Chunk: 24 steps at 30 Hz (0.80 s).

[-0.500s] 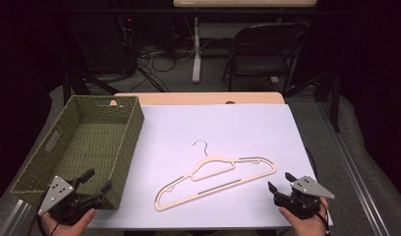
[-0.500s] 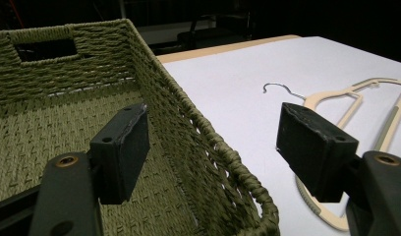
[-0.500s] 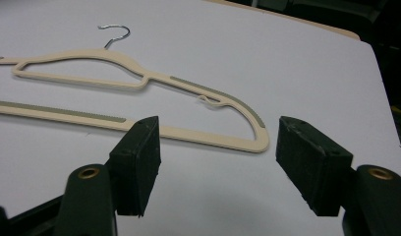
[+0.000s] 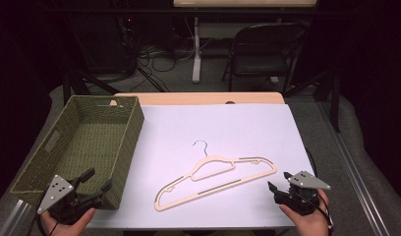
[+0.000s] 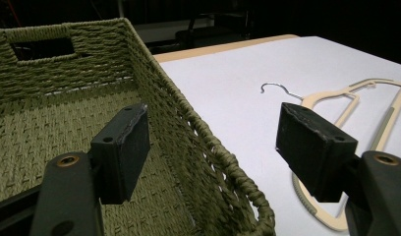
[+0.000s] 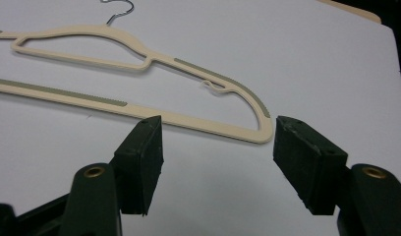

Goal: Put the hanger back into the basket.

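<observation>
**Hanger flat on the tabletop, both pairs of fingers spread and empty**

We see a cream hanger (image 4: 215, 182) lying flat on the white tabletop (image 4: 238, 128), just below the middle of the high view, its metal hook (image 4: 201, 145) pointing toward the top of the frame. In the lower right corner the right gripper (image 4: 278, 183) sits just beside the hanger's right end; in the right gripper view that rounded end (image 6: 260, 125) lies on the tabletop above the gap between the fingers (image 6: 139, 162), which stand wide apart and hold nothing. In the lower left corner the left gripper (image 4: 96, 180) hovers at the near corner of the woven green basket (image 4: 132, 132), its fingers (image 5: 122, 150) likewise wide apart and empty, straddling the basket's rim, with the hanger off to the right.
</observation>
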Each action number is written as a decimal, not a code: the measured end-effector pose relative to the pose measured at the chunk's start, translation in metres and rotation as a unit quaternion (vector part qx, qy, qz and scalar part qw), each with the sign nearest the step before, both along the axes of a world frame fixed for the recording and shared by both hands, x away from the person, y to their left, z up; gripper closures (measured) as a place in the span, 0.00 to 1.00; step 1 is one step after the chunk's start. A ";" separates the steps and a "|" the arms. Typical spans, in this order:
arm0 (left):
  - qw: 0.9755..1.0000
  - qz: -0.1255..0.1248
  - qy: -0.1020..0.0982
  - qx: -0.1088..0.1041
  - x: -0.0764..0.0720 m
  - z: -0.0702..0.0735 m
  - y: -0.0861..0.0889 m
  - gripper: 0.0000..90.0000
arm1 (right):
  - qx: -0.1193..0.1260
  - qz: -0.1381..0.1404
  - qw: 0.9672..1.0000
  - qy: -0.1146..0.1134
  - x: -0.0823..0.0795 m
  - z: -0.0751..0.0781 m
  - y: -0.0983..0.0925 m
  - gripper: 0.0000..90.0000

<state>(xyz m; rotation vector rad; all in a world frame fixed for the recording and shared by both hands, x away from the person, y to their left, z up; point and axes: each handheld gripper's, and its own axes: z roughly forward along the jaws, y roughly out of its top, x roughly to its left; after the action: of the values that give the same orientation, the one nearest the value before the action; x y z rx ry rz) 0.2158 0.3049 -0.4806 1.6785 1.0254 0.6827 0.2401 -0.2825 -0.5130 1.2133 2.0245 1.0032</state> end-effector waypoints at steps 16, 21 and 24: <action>0.997 -0.061 0.020 0.037 0.034 0.027 -0.036 0.35 | -0.066 0.108 0.990 0.056 0.040 0.036 0.031 0.51; 0.995 -0.082 0.030 0.050 0.039 0.029 -0.047 0.36 | -0.091 0.150 0.981 0.086 0.058 0.046 0.042 0.60; 0.995 -0.087 0.033 0.047 0.042 0.030 -0.050 0.36 | -0.103 0.173 0.975 0.095 0.063 0.049 0.046 0.61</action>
<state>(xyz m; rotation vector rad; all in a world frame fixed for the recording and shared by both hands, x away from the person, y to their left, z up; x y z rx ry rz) 0.2576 0.2544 -0.4505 1.8577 0.8927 0.5720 0.3028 -0.2360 -0.4641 0.8940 2.4810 0.8280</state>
